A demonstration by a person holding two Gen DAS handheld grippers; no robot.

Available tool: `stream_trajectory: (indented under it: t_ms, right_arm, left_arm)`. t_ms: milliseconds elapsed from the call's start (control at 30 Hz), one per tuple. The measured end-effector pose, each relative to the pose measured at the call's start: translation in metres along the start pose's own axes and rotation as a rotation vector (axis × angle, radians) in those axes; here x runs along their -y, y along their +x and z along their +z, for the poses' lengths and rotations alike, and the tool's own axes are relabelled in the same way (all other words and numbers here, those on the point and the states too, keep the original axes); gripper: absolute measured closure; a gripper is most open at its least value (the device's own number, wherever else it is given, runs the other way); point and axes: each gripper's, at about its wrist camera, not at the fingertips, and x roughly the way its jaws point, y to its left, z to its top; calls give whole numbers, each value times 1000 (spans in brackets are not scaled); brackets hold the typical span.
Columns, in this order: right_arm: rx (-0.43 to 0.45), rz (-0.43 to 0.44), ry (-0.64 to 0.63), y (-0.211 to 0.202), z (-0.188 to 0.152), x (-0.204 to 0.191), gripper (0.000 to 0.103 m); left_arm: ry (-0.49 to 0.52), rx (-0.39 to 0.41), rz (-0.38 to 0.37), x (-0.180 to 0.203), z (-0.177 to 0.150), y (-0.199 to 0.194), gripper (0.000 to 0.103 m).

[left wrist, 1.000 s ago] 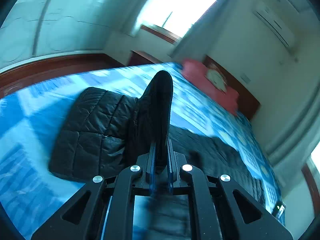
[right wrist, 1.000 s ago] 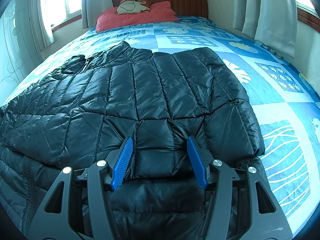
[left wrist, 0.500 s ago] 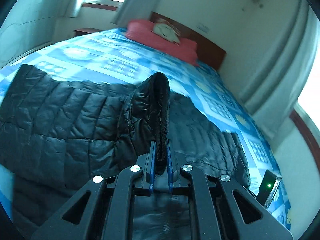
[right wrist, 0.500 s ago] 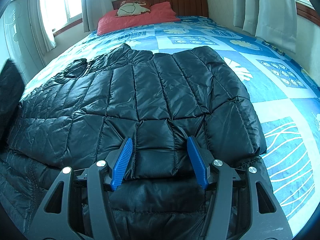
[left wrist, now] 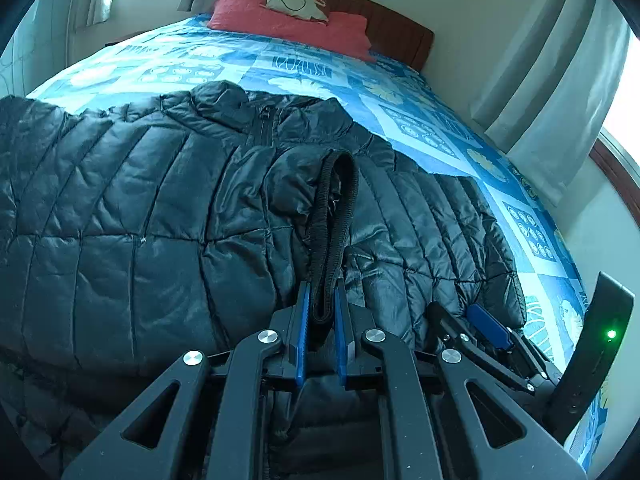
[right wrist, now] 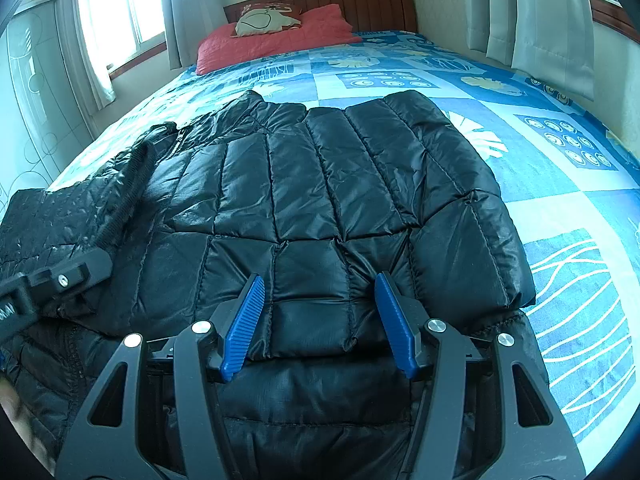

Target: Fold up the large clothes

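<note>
Item: black quilted jacket [right wrist: 336, 200], large, laid flat across the foot half of the bed [right wrist: 560, 208], collar end toward the red pillow [right wrist: 276, 40], hem toward both grippers.

Left gripper [left wrist: 320, 308]: closed on the sleeve cuff [left wrist: 334, 216], a ribbed black band standing up edge-on from between the blue pads. The sleeve trails leftward from it onto the jacket's body. The cuff hangs over the middle of the jacket, roughly over the zip line.

Right gripper [right wrist: 320, 320]: jaws spread wide, holding nothing, low over the hem panel on the jacket's right half; whether the tips touch the fabric cannot be told.

Governing relation: the jacket's long axis runs away from both grippers toward the headboard [right wrist: 352, 4]. The held sleeve lies crosswise to that axis. The left gripper is the nearer one, being already on the cuff (the right sits just beside it, at the hem).

Judgement: the sleeve fold appears in hand; laying it flat probably calls for lowering the cuff onto the body, then letting go. The slick shell may slide.
</note>
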Motion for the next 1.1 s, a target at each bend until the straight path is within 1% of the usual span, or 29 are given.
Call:
stream_trajectory:
  t_ms: [67, 133, 167, 200, 233, 267, 300, 367, 433, 500, 533, 600, 700, 767, 867, 933, 1000, 1033, 1100]
  right_arm:
    - [0, 0, 0, 0, 0, 0, 45]
    - [0, 0, 0, 0, 1, 1, 45]
    - [-1, 0, 0, 0, 0, 0, 45]
    - [-2, 0, -1, 0, 0, -1, 45]
    - [-5, 0, -1, 1, 0, -1, 45]
    - [-7, -2, -3, 1, 1, -1, 45]
    - [-9, -5, -6, 1, 1, -3, 45]
    - [-16, -15, -14, 2, 2, -6, 45]
    - [-25, -34, -28, 0, 6, -11, 45]
    - [-13, -43, -34, -8, 8, -15, 45]
    - [-4, -43, -28, -13, 8, -18, 45]
    - [16, -12, -9, -24, 10, -29, 45]
    - [15, 55, -17, -32, 16, -58, 45]
    - [4, 88, -32, -29, 19, -83, 45]
    - [-22, 100, -50, -18, 21, -109, 45]
    - [-57, 99, -54, -5, 18, -123, 45]
    - [-76, 82, -51, 5, 18, -127, 45]
    - [-81, 85, -47, 7, 17, -130, 48]
    - [-94, 120, -52, 8, 18, -132, 81]
  left_arm:
    - [1, 1, -1, 3, -2, -1, 91]
    - [7, -3, -1, 4, -2, -6, 86]
    - [10, -4, -11, 5, -3, -10, 77]
    - [12, -1, -21, 7, -3, -16, 67]
    - [16, 7, -19, 9, -4, -22, 60]
    - [23, 20, -12, 11, -5, -29, 46]
    - [30, 33, -9, 12, -5, -36, 38]
    - [44, 55, -9, 13, -6, -47, 38]
    - [70, 66, 6, 11, -7, -61, 38]
    - [92, 78, 27, 6, -8, -72, 38]
    - [100, 87, 42, 2, -8, -77, 38]
    - [103, 108, 65, -11, -8, -88, 38]
    - [81, 122, 107, -35, -8, -96, 38]
    - [57, 115, 127, -50, -7, -96, 38]
    - [-2, 103, 131, -75, -4, -96, 38]
    - [-17, 104, 135, -83, -4, -96, 38]
    - [-21, 105, 140, -88, -5, -96, 38]
    - [-21, 103, 138, -89, -5, -95, 38]
    - [-17, 103, 139, -91, -5, -95, 38]
